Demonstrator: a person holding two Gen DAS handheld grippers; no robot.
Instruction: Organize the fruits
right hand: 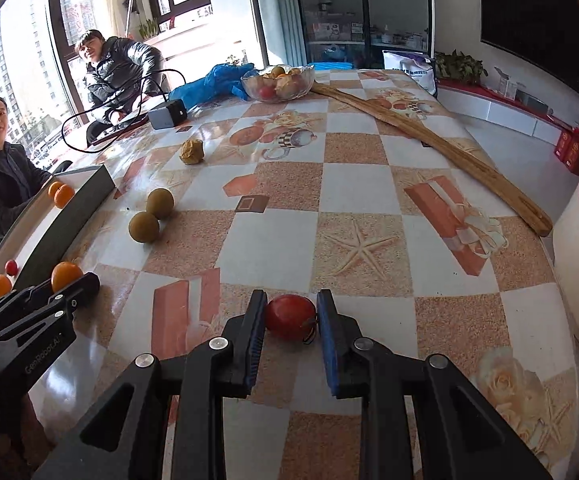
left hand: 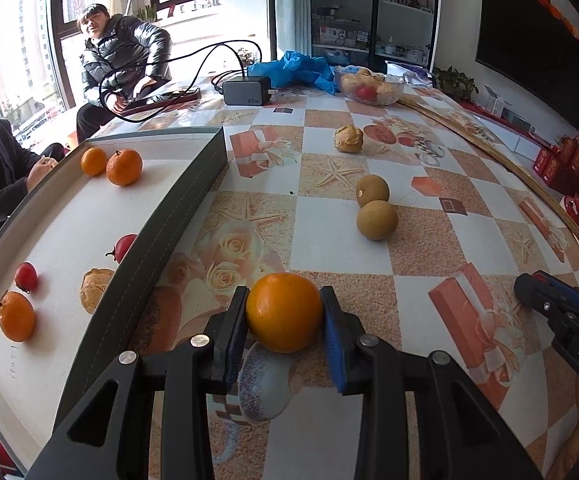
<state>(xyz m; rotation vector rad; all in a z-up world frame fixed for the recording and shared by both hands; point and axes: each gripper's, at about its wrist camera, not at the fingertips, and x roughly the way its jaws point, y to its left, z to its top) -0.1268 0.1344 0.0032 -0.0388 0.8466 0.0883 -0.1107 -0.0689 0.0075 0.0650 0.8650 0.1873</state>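
Left gripper (left hand: 283,312): jaws pinching an orange (left hand: 284,312), both blue pads against its sides. It sits just right of the tray (left hand: 177,216) wall, near edge of the desk (left hand: 329,264); I can't tell whether the orange is clear of the surface.

Right gripper (right hand: 291,316): jaws clamped on a red tomato (right hand: 290,316), stem end turned toward the right pad. It's over the near middle of the desk, well right of the tray.

In the tray I see two oranges at the far end (left hand: 124,167), and at the near end an orange (left hand: 15,316), two red tomatoes (left hand: 25,277) and a tan wrinkled fruit (left hand: 95,290) against the wall.

Loose on the desk: two round brown-green fruits (left hand: 376,219) touching each other mid-desk, and another tan wrinkled fruit (left hand: 348,139) farther back.

Far side: glass bowl (left hand: 370,87) with mixed fruit, blue plastic bag (left hand: 295,68) beside it, a charger block (left hand: 246,91) with black cable. A long wooden board (right hand: 441,148) lies along the right side.

Two people (left hand: 123,64) sit beyond the far left edge.
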